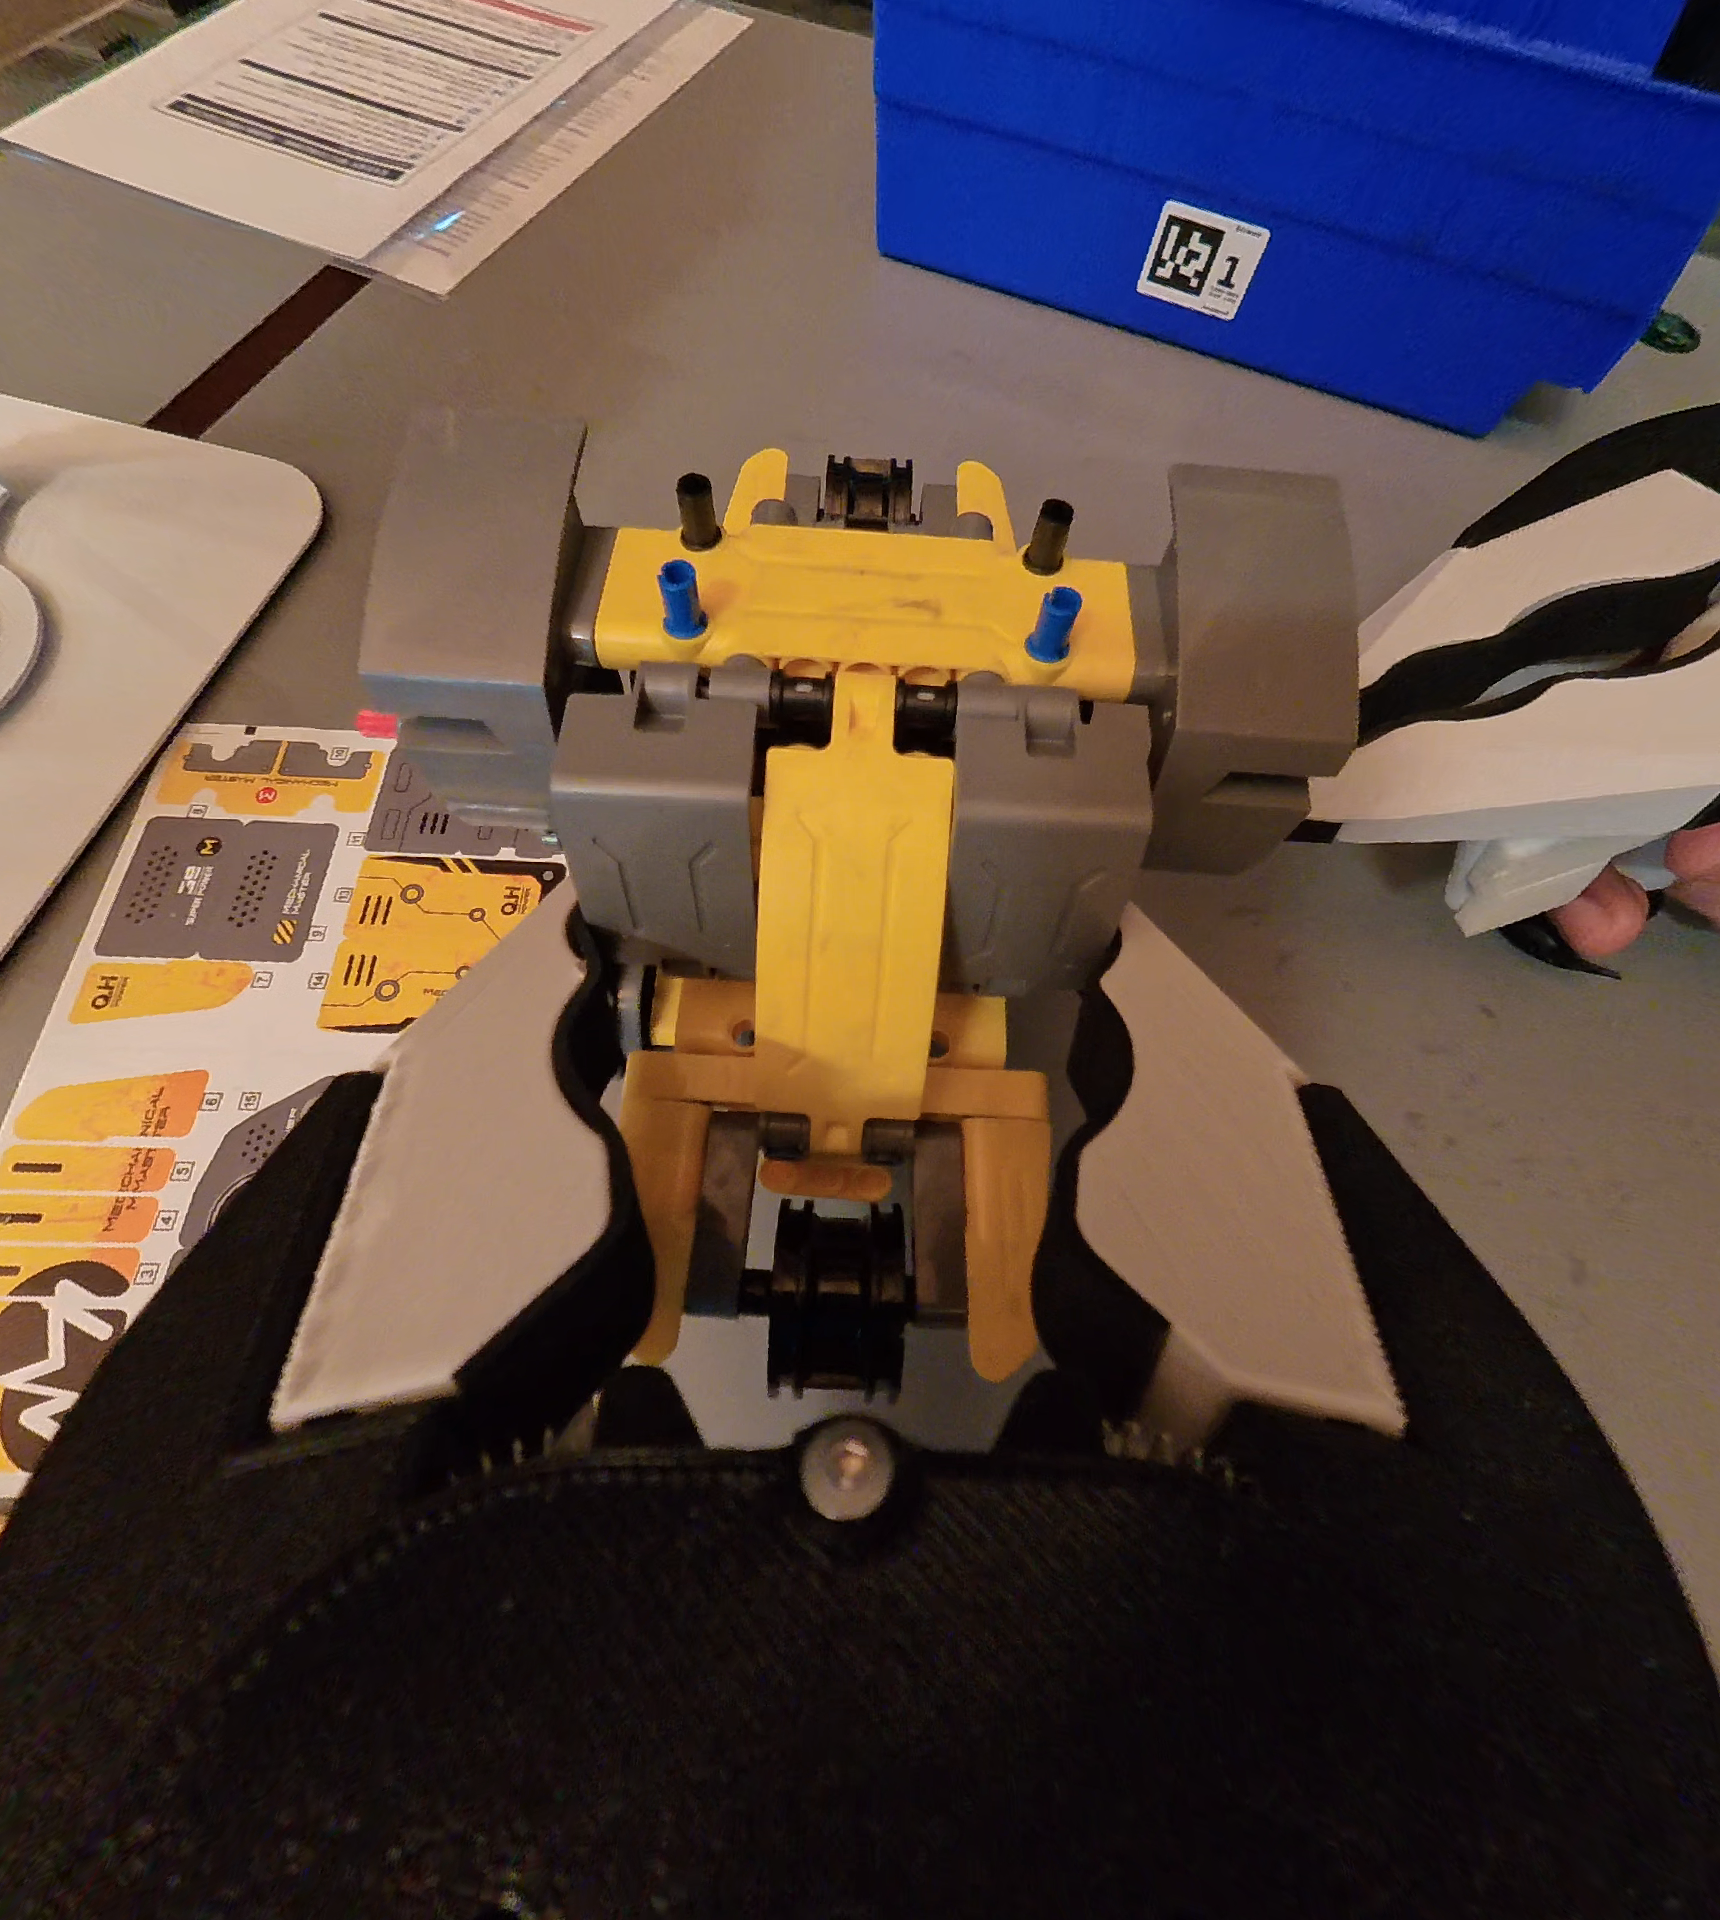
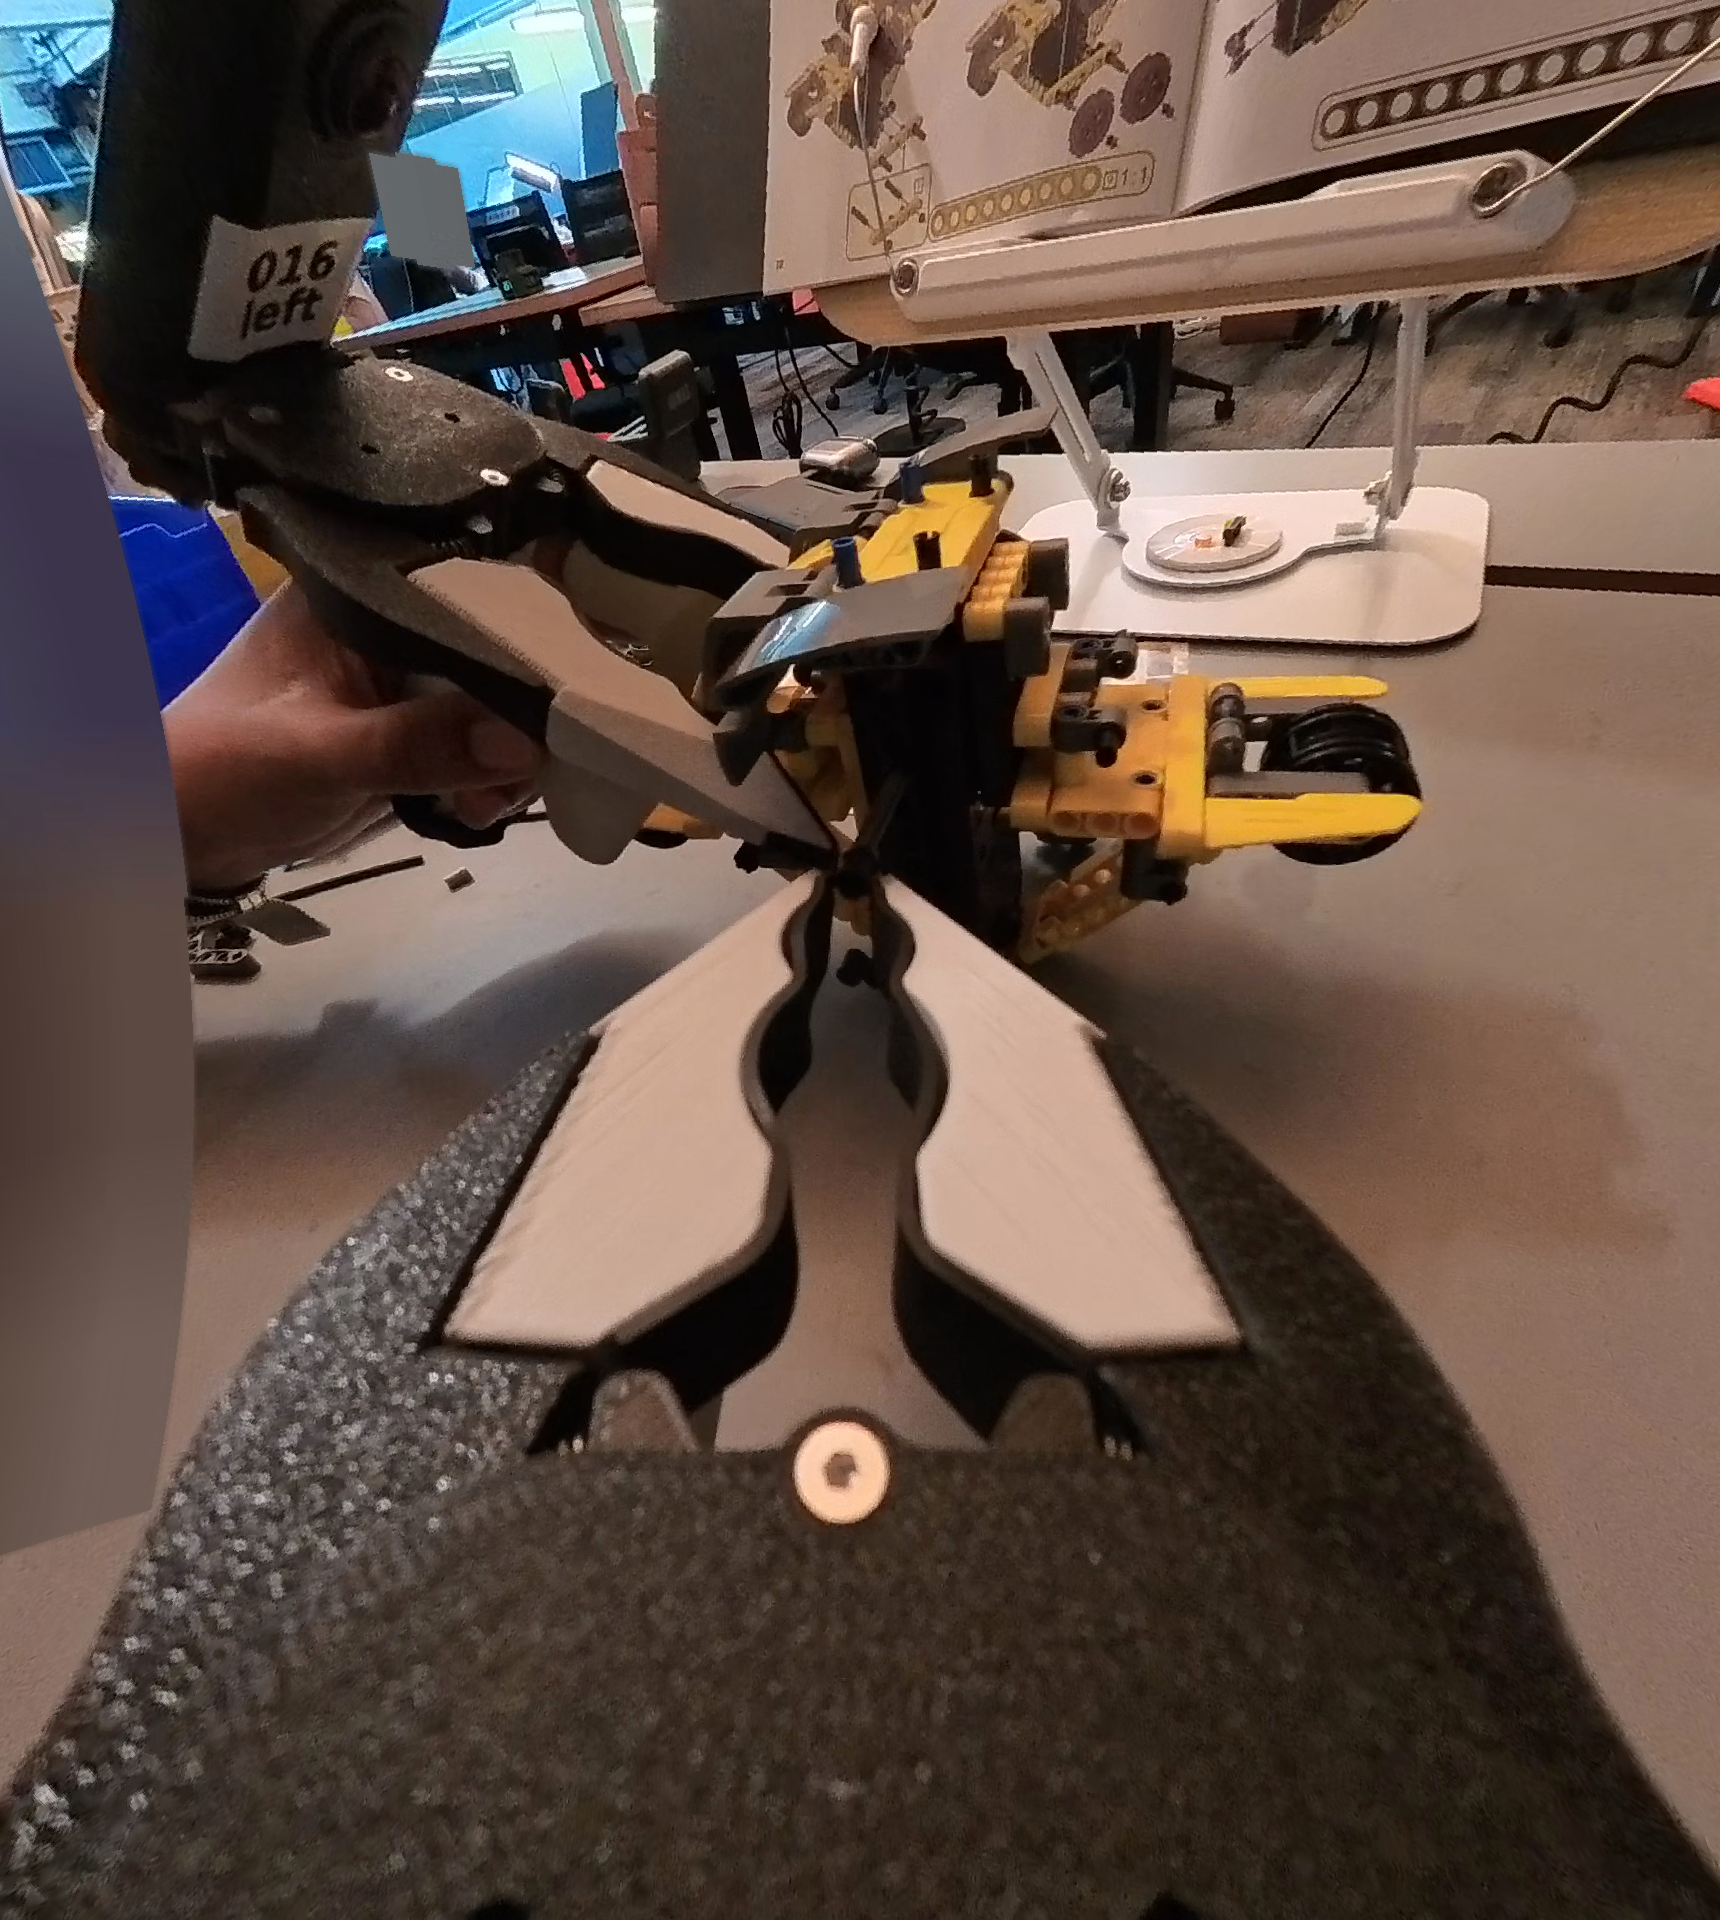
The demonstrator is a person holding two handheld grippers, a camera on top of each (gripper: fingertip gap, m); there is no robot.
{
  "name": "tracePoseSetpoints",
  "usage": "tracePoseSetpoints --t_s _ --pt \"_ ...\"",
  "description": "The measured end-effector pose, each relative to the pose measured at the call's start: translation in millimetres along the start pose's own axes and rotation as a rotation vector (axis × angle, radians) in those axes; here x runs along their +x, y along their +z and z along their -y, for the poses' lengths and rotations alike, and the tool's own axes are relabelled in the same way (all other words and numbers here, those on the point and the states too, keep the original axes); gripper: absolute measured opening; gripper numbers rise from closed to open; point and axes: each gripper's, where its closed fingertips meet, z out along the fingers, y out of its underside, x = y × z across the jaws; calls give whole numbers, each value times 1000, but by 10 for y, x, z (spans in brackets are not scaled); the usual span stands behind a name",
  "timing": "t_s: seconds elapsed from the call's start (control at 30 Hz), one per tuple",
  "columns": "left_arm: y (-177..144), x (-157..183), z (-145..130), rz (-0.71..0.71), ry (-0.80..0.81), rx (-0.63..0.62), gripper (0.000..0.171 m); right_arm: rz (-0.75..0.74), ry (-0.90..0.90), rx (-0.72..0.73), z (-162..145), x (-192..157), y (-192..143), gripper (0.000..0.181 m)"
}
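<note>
A yellow and grey brick-built vehicle model (image 1: 851, 852) is held off the grey table (image 1: 1458, 1195). My left gripper (image 1: 845, 935) is shut on the model's body, one finger on each side. Blue pins (image 1: 679, 613) and black pins (image 1: 695, 509) stick up from its yellow plate. In the right wrist view, my right gripper (image 2: 856, 888) is nearly closed, its tips pinching a thin black axle piece (image 2: 877, 831) on the side of the model (image 2: 1095, 717). The left gripper (image 2: 799, 696) holds the model from the left there. The right gripper (image 1: 1375, 748) reaches the model's grey side block in the left wrist view.
A blue bin (image 1: 1251, 135) stands at the back right. A sticker sheet (image 1: 212, 935) lies at the left beside a white stand base (image 1: 108, 582). The stand holds an open instruction booklet (image 2: 1043, 94). A printed sheet (image 1: 368, 114) lies at the back left. Small loose parts (image 2: 347, 878) lie on the table.
</note>
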Motion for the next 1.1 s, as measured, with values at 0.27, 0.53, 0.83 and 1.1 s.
tracePoseSetpoints --t_s 0.27,0.53,0.83,1.1 --pt "7 -10 0 19 -5 0 87 -22 3 -12 -19 11 28 6" --pt "9 -12 1 32 6 3 87 1 35 -12 -15 25 8 6" --pt "12 -6 1 41 37 4 87 24 -12 -50 -49 20 4 6" --pt "11 13 -3 55 76 -6 86 67 -16 -106 -86 7 -19 6"
